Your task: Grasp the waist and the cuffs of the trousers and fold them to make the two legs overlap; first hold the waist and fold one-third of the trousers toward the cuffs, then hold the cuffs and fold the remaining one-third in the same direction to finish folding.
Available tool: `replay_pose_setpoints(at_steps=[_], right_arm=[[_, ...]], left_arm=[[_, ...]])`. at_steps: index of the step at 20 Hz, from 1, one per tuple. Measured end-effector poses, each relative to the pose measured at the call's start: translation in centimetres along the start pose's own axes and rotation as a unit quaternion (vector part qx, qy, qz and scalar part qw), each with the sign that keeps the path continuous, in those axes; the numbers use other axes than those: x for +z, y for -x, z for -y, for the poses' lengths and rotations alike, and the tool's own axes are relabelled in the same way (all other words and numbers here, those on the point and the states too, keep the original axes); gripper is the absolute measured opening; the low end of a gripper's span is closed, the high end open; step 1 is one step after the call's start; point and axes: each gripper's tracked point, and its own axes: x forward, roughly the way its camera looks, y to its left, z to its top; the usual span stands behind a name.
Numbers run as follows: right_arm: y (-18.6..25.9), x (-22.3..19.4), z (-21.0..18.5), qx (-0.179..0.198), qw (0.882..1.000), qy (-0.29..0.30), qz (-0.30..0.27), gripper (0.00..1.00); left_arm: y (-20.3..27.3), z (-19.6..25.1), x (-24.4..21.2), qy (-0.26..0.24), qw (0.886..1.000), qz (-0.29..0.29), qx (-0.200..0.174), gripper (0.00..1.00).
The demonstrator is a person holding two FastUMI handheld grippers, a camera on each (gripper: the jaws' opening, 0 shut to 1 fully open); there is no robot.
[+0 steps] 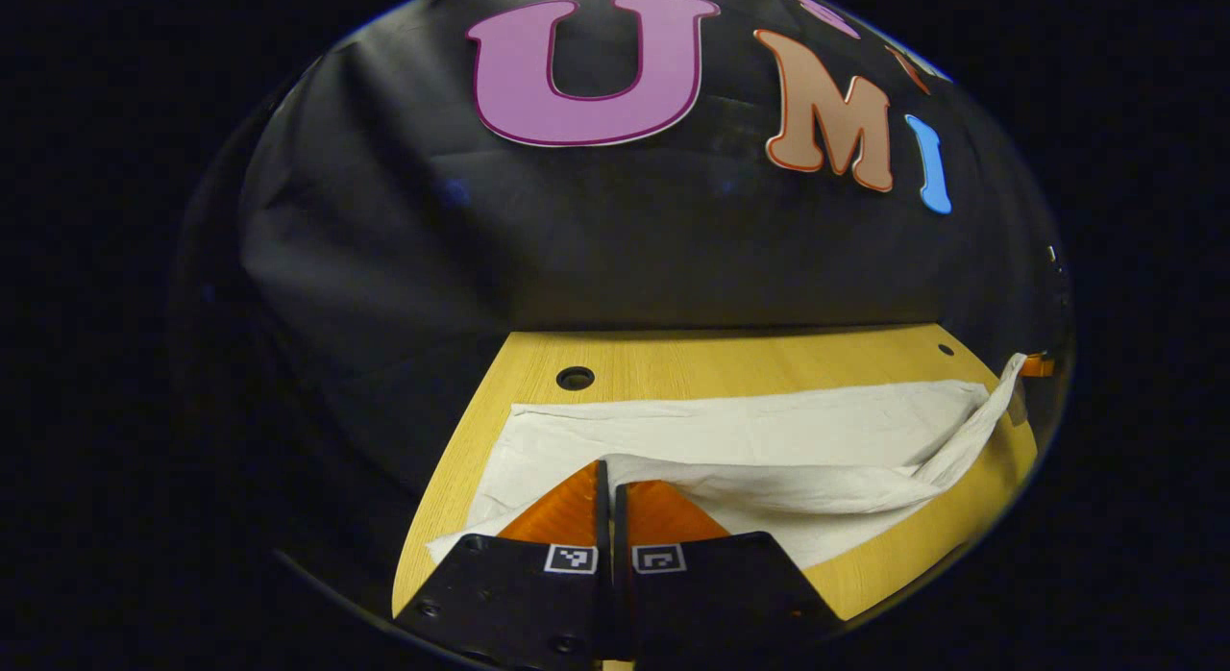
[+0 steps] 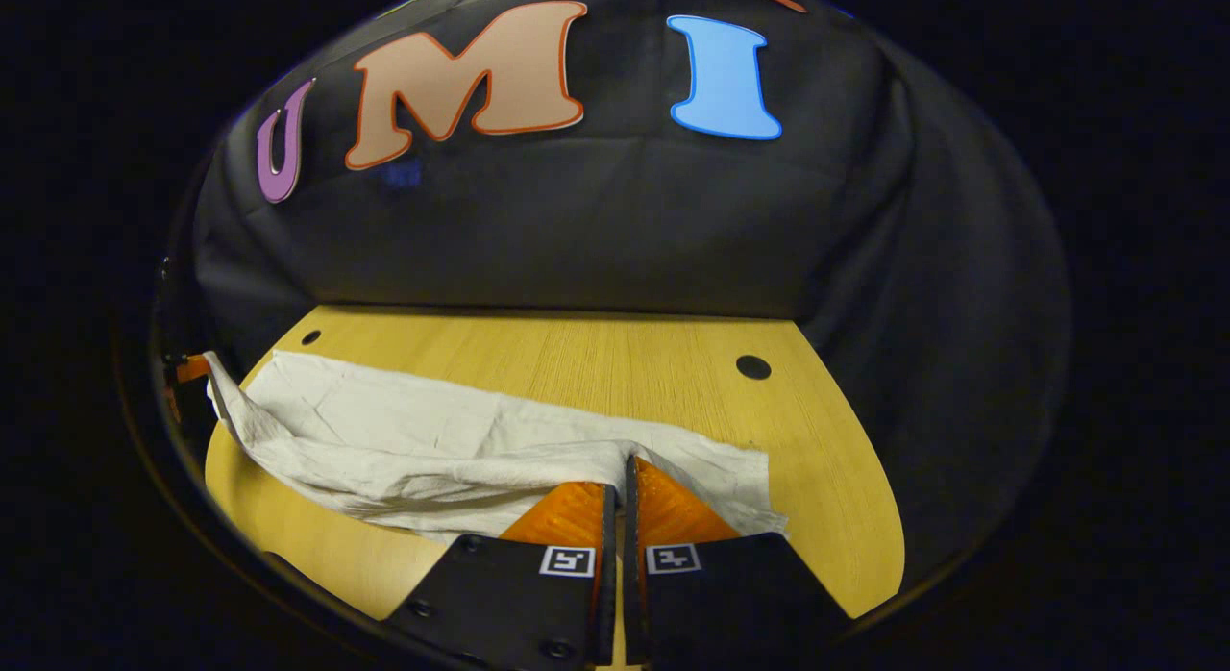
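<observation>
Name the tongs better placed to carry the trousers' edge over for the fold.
Neither clearly: both act together. The left tongs and right tongs are each shut on the near edge of the white trousers, lifted off the wooden table. Probably both carry it over together.

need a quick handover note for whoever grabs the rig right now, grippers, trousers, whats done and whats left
Left hand-held gripper: shut on the trousers, pinching a raised edge at one end.
Right hand-held gripper: shut on the trousers at the other end, same lifted edge.
Trousers: pale, stretched lengthwise across the wooden table, near edge held up between both grippers, the rest lying flat. Which end is the waist cannot be told.
Done: both ends grasped, lengthwise fold apparently under way.
Left: lay the legs overlapping, then fold the waist third toward the cuffs, then the cuff third.
</observation>
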Motion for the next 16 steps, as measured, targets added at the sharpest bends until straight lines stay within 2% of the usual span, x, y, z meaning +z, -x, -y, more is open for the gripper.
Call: replay_pose_setpoints(at_steps=[4, 8, 9, 10, 12, 14, 15, 16], right_arm=[[-4.4, 3.4, -0.6, -0.016, 0.998, -0.04, 0.045, 0.05], [-9.7, 2.2, -1.8, -0.018, 0.997, -0.056, 0.048, 0.01], [-10.8, 1.9, -2.2, -0.018, 0.997, -0.053, 0.047, 0.01], [-11.7, 1.4, -2.7, -0.015, 0.998, -0.051, 0.04, 0.06], [-12.8, 0.8, -3.2, -0.009, 0.998, -0.05, 0.034, 0.03], [-13.0, 0.8, -3.7, 0.006, 0.998, -0.053, 0.033, 0.15], [-12.9, 0.9, -3.9, 0.016, 0.998, -0.061, 0.031, 0.2], [-12.5, 1.0, -3.8, 0.021, 0.997, -0.066, 0.03, 0.46]], left_arm=[[-5.4, -2.0, 1.2, 0.035, 0.999, 0.019, 0.031, 0.0], [-10.2, -3.7, 0.6, 0.081, 0.994, 0.033, 0.063, 0.0], [-10.9, -3.9, 0.3, 0.081, 0.994, 0.033, 0.067, 0.0], [-11.6, -4.1, -0.2, 0.08, 0.994, 0.029, 0.068, 0.0], [-12.1, -4.1, -0.8, 0.079, 0.994, 0.022, 0.067, 0.0], [-12.7, -4.0, -1.0, 0.086, 0.993, 0.027, 0.071, 0.08], [-12.8, -4.0, -0.9, 0.09, 0.993, 0.03, 0.075, 0.26], [-12.6, -4.3, -0.7, 0.093, 0.992, 0.032, 0.081, 0.43]])
